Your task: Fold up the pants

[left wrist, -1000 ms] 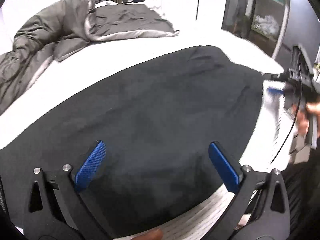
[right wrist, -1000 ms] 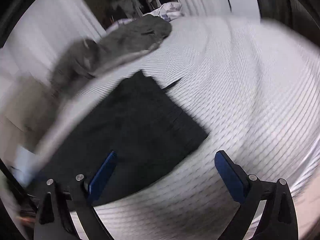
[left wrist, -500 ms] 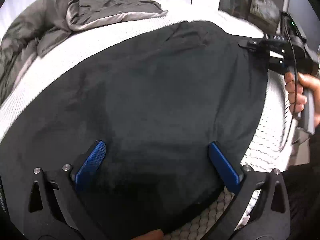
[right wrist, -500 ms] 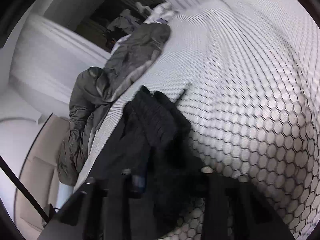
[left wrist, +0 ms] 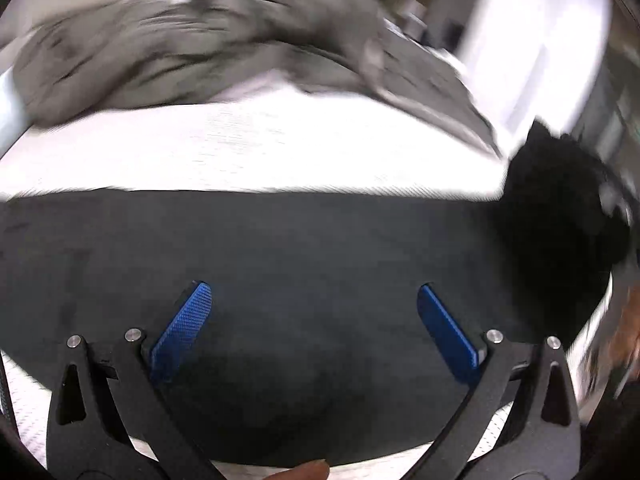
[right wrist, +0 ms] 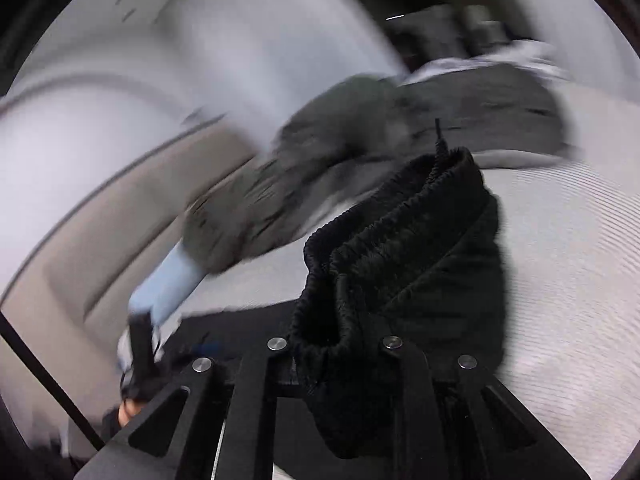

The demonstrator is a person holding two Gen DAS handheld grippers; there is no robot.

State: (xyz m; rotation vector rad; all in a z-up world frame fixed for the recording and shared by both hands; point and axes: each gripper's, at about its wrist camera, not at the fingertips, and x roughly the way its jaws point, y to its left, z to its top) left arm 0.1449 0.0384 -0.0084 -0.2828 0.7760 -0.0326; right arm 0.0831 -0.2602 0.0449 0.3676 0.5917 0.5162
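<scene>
1. Left gripper (left wrist: 312, 328): fingers spread wide, hovering over black pants (left wrist: 320, 256) lying flat on white bedspread (left wrist: 240, 152).
2. Right gripper (right wrist: 336, 356): clamped on elastic waistband (right wrist: 400, 216), lifted at 3 o'clock in left view.
3. Grey duvet (left wrist: 192, 40) bunched at 12 o'clock, blurred.

Black left claw (left wrist: 312, 320), textured blue pads (left wrist: 182, 330), silver screws (left wrist: 494, 335)
</scene>
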